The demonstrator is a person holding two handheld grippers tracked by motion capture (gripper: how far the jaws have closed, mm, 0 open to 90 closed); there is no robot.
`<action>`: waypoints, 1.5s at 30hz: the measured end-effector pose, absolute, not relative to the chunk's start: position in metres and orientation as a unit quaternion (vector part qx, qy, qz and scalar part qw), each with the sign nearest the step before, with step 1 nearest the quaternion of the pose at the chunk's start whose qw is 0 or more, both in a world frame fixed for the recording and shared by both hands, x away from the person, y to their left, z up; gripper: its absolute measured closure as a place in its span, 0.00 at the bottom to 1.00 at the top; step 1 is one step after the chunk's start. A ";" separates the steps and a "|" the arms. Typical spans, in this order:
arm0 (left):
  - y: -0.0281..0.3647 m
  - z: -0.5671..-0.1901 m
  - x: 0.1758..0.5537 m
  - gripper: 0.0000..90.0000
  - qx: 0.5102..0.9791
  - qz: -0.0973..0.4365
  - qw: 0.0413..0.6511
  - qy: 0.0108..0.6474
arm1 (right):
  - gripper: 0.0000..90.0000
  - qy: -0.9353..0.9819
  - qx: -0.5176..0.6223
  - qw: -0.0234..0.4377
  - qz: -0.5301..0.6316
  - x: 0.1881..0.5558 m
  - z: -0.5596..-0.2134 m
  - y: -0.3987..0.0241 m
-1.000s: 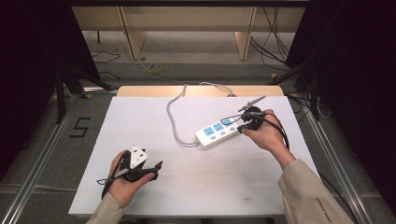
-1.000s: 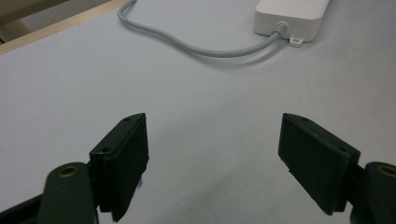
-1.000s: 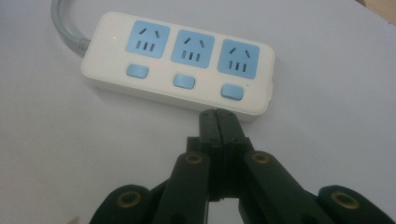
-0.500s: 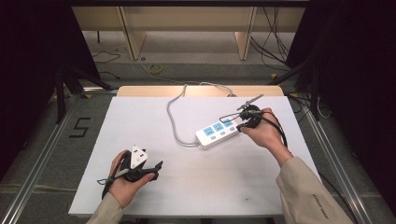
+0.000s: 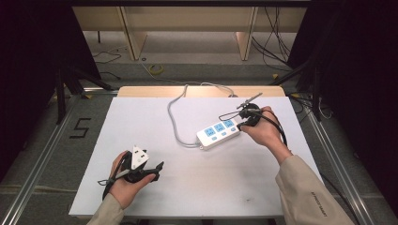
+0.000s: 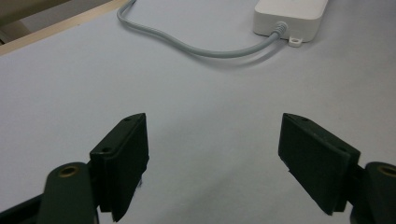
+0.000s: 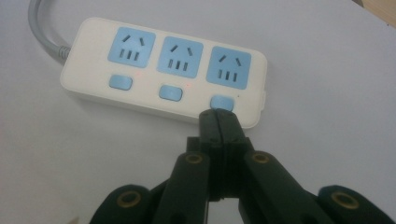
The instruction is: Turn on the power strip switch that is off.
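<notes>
While closed, right gripper (image 7: 218, 122) at switch (image 7: 222, 102).

In the left gripper view the power strip (image 6: 289, 16) is cut by the top edge — its sockets unseen. In the right gripper view the closed jaws cover the lower edge of the rightmost button (image 7: 222, 102) — contact cannot be told.

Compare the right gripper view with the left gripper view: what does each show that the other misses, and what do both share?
Right gripper view alone: the power strip's top with three blue sockets, three blue buttons, and the right gripper with jaws shut, tips at the end button. Left gripper view alone: the left gripper with jaws wide open over bare table, and the long curve of the cable. Both: the white strip, its grey cable, the white tabletop.
</notes>
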State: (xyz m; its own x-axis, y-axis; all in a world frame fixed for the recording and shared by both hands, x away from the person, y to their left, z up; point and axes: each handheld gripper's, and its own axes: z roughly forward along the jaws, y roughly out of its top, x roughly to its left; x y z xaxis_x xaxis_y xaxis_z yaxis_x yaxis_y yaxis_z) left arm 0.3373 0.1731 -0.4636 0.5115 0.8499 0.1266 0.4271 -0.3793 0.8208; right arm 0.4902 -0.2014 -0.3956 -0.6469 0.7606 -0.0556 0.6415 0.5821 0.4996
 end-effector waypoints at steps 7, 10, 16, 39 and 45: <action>0.173 -0.463 0.337 0.27 0.782 0.279 0.379 0.408 | 1.00 0.879 0.400 0.134 0.222 0.493 -0.397 -0.201; 0.173 -0.463 0.337 0.27 0.783 0.279 0.378 0.408 | 1.00 0.879 0.401 0.133 0.219 0.495 -0.398 -0.200; 0.173 -0.464 0.337 0.27 0.782 0.279 0.379 0.408 | 1.00 0.879 0.403 0.132 0.218 0.498 -0.399 -0.200; 0.173 -0.464 0.337 0.27 0.782 0.278 0.380 0.409 | 1.00 0.879 0.406 0.137 0.209 0.510 -0.404 -0.195; 0.173 -0.464 0.337 0.27 0.783 0.278 0.379 0.408 | 1.00 0.879 0.409 0.136 0.204 0.513 -0.404 -0.195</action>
State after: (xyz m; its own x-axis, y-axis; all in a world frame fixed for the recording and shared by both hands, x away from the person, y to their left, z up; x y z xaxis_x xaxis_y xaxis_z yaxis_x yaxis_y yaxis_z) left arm 0.3373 0.1728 -0.4635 0.5128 0.8492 0.1262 0.4270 -0.3798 0.8206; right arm 0.5135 -0.1953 -0.4043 -0.6293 0.7739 -0.0716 0.6632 0.5828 0.4696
